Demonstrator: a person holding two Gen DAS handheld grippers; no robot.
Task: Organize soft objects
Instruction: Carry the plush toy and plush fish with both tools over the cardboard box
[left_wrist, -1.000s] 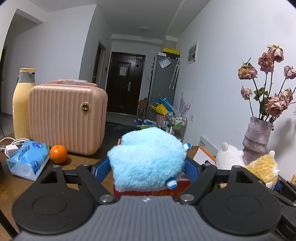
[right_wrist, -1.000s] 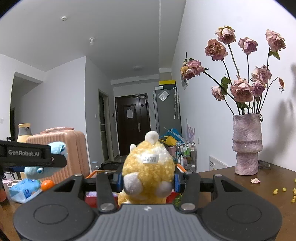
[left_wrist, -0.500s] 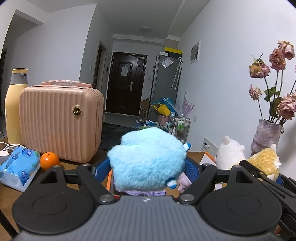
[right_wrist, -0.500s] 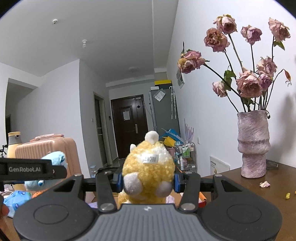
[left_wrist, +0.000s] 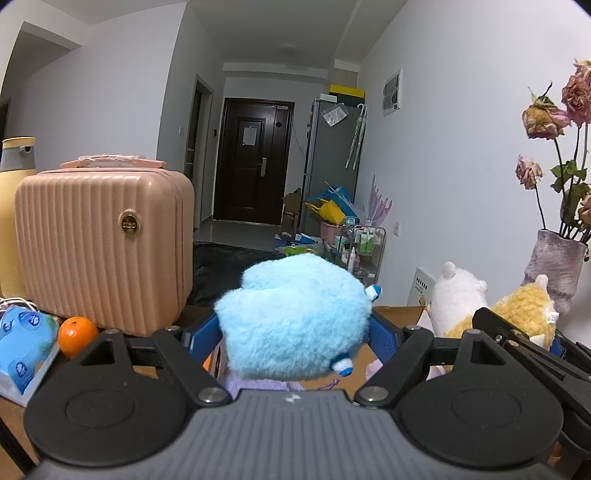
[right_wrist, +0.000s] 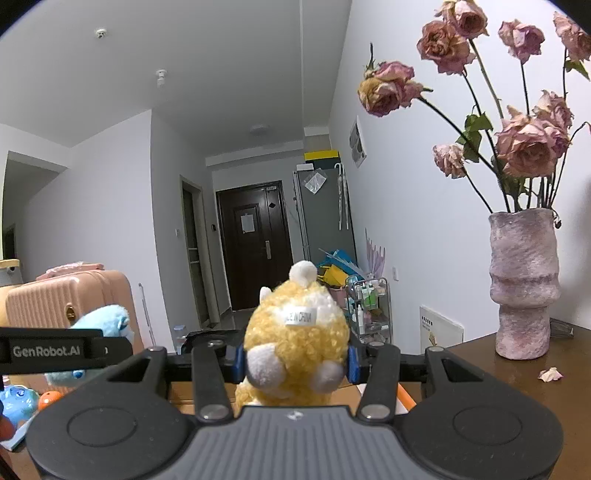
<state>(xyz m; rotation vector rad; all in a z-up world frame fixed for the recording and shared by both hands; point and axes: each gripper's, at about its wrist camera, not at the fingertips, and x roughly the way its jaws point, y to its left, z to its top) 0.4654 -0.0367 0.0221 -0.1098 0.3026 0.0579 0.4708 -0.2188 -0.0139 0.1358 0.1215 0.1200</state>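
A fluffy light-blue plush toy (left_wrist: 295, 317) fills the jaws of my left gripper (left_wrist: 295, 336), which is shut on it above a cardboard box (left_wrist: 400, 314). A purple soft thing (left_wrist: 255, 384) shows under it in the box. My right gripper (right_wrist: 294, 360) is shut on a yellow curly plush toy (right_wrist: 295, 332) with a white label; the same toy (left_wrist: 524, 314) appears at the right of the left wrist view, beside a white plush toy (left_wrist: 458, 299). The blue plush (right_wrist: 103, 321) and the left gripper's arm are at the left of the right wrist view.
On the brown table stand a pink ribbed case (left_wrist: 99, 247), a yellow bottle (left_wrist: 14, 158), an orange (left_wrist: 75, 334) and a blue tissue pack (left_wrist: 22, 343) at left. A purple vase of dried roses (right_wrist: 522, 280) stands at right with fallen petals (right_wrist: 550, 373).
Both grippers moved forward over the table with their toys still held. The case and orange slid left in the left view; the vase grew larger and shifted right in the right view.
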